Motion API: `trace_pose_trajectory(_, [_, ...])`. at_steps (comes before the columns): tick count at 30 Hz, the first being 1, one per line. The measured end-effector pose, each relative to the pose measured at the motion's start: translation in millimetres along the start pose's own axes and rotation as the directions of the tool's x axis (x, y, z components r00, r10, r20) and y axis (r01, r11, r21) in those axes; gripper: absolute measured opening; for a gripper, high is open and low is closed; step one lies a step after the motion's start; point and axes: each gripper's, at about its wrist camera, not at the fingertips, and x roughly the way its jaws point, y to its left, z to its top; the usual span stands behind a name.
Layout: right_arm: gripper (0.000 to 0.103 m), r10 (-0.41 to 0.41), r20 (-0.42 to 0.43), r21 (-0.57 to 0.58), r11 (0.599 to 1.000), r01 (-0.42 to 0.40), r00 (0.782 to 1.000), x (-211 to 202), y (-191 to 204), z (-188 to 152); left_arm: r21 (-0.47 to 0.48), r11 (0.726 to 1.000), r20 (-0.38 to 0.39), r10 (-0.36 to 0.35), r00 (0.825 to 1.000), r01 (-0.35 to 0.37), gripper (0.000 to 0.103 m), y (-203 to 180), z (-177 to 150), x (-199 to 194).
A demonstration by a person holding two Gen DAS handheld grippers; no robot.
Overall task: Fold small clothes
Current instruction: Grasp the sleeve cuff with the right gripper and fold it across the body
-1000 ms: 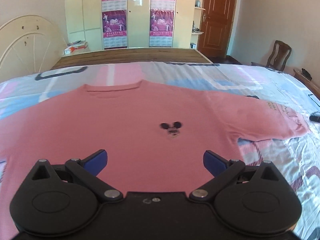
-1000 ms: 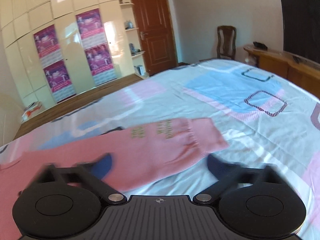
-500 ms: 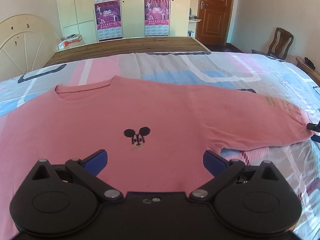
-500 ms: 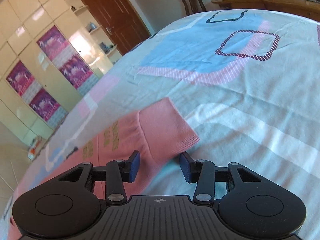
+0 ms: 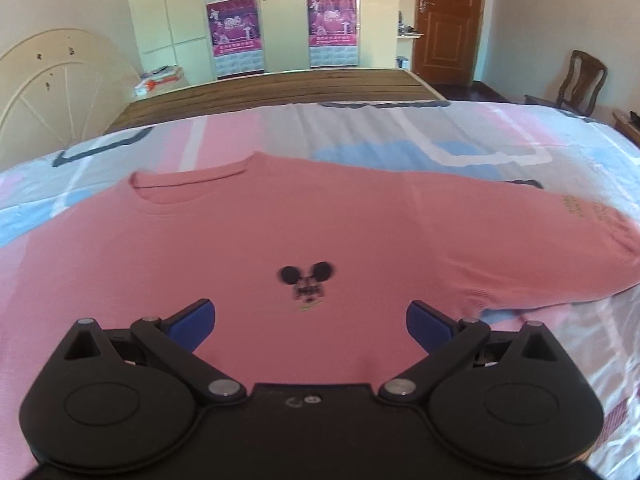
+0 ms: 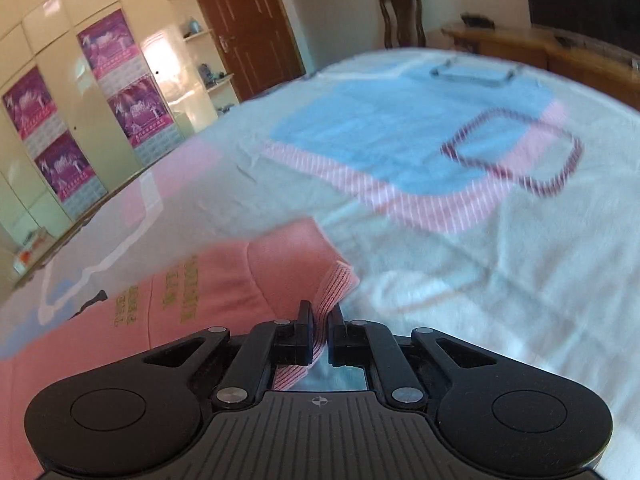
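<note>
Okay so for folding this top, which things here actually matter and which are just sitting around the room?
Part of the job:
pink sweater, spread on the bedsheet
sleeve cuff, pinched by the right gripper
left gripper, open over the sweater's front

Just lying about:
wooden chair
brown door
wardrobe posters
headboard

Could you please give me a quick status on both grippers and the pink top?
Right gripper jaws shut on sleeve cuff. Left gripper jaws wide open above the pink top, holding nothing. Top flat on bedspread. Nothing in the way.
</note>
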Motion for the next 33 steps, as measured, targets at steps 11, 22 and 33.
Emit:
trace_pose_trajectory(11, [0.006, 0.081, 0.06, -0.156, 0.985, -0.071, 0.995, -36, 95, -9, -0.101, 0.994, -0.028, 0.043, 0.999, -0.045, 0.101, 85, -24, 0])
trace_pose_trajectory(22, [0.005, 0.321, -0.027, -0.398, 0.865, -0.305, 0.947, -77, 308, -108, -0.213, 0.977, 0.013, 0.039, 0.999, -0.036, 0.101, 203, -39, -8])
trace_pose_trajectory(33, [0.005, 0.454, -0.201, -0.591, 0.65, -0.477, 0.868, -100, 491, -252, -0.287, 0.958, 0.028, 0.037, 0.999, -0.027, 0.101, 287, -52, -17])
